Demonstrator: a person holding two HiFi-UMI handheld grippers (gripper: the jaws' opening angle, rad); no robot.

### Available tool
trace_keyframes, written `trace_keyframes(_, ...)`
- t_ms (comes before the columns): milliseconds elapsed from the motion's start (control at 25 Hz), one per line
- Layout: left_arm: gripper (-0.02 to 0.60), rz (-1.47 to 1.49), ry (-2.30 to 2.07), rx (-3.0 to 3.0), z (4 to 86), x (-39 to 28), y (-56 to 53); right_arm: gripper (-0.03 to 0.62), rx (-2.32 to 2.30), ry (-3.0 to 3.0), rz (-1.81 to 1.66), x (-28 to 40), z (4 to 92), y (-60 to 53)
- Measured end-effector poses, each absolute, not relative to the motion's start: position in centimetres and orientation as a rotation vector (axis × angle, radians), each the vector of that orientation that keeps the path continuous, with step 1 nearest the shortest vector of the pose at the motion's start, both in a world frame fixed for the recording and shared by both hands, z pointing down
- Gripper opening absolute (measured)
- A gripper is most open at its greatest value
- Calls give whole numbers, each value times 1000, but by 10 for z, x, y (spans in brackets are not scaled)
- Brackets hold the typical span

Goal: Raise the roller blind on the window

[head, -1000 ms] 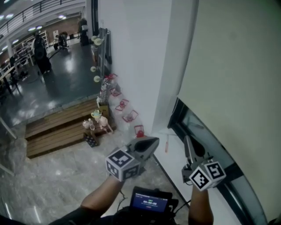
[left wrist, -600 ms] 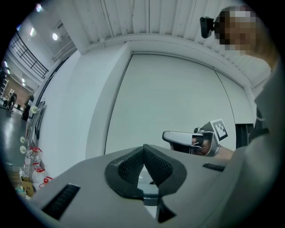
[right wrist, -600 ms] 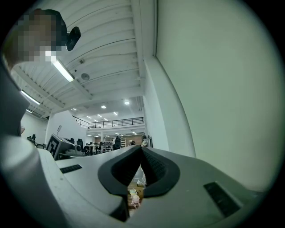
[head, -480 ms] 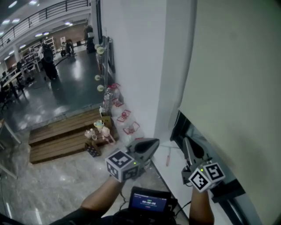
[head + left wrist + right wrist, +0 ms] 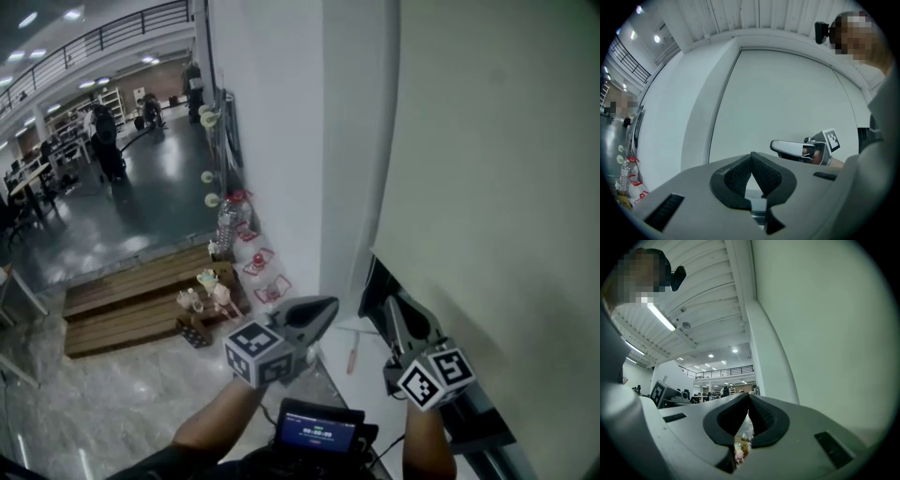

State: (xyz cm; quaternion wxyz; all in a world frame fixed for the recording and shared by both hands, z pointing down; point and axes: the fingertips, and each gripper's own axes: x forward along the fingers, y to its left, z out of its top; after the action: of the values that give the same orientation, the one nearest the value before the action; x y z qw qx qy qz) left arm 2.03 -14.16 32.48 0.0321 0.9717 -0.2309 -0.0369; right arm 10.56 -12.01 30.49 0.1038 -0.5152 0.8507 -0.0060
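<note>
Desks and distant figures are seen at far left on a dark glossy floor [image 5: 141,187], too small to be told apart. Nearer, wooden steps [image 5: 131,305] lie against the white wall [image 5: 272,141]. A cluster of small toys [image 5: 211,286] and some red items [image 5: 267,272] are ranged along its foot; what these are cannot be settled.

The left gripper [image 5: 326,307] is held level before the wall's corner. Its jaws are pressed together with nothing between them, as is plain in the left gripper view. Below it a small screen [image 5: 319,433] is carried at the person's chest. On the white sill [image 5: 370,375] a thin object [image 5: 352,352] lies between the two grippers, too blurred to be named.

The right gripper [image 5: 394,307] is likewise closed on nothing, its tip near the dark window gap [image 5: 375,281]. The roller blind [image 5: 497,187] is lowered over almost the whole window at right and is held by neither gripper. Its lower edge hangs just above the right gripper, and its top is cut off in the head view.
</note>
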Motion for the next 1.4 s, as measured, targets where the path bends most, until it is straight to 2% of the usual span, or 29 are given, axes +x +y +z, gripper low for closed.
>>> trace_keyframes(720,-9,-86,-803,2973,331,72,-196,5,-1410,2539,-20,149,306,-176)
trace_keyframes(1400,-9,-108,-760,3023,315,68,-279,10,-1475,2552,11,146,298,-260)
